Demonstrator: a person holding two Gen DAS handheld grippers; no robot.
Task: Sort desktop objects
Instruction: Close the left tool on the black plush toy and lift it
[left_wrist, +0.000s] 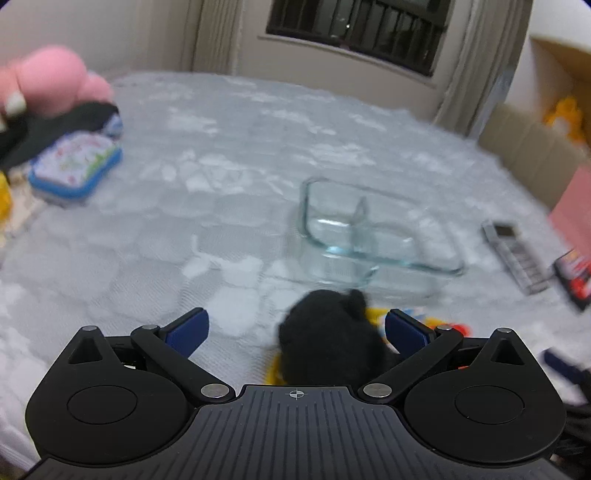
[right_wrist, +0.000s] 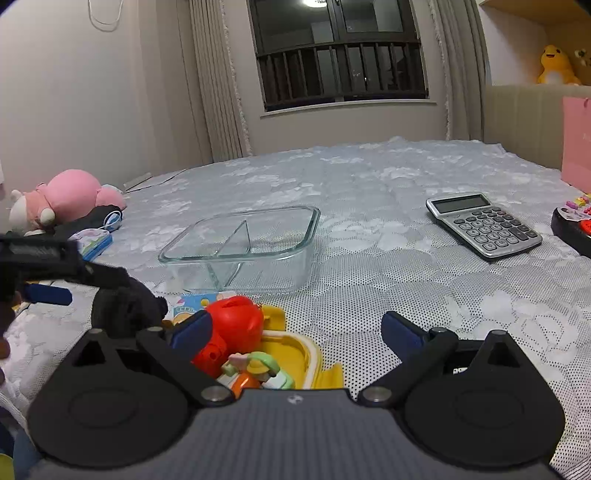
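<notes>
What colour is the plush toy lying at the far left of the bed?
Pink, with a cream-white face and paws. The plush toy shows best in the right wrist view.

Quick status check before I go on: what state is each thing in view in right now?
Left tool: open, black fuzzy object between its fingers, not clamped.
Right tool: open, holding nothing.
Glass container: lidless, upright, both compartments empty.
Yellow box: open, holding a red toy and a small figure.
Calculator: face up, display blank.
Pink plush: lying on its side.
</notes>
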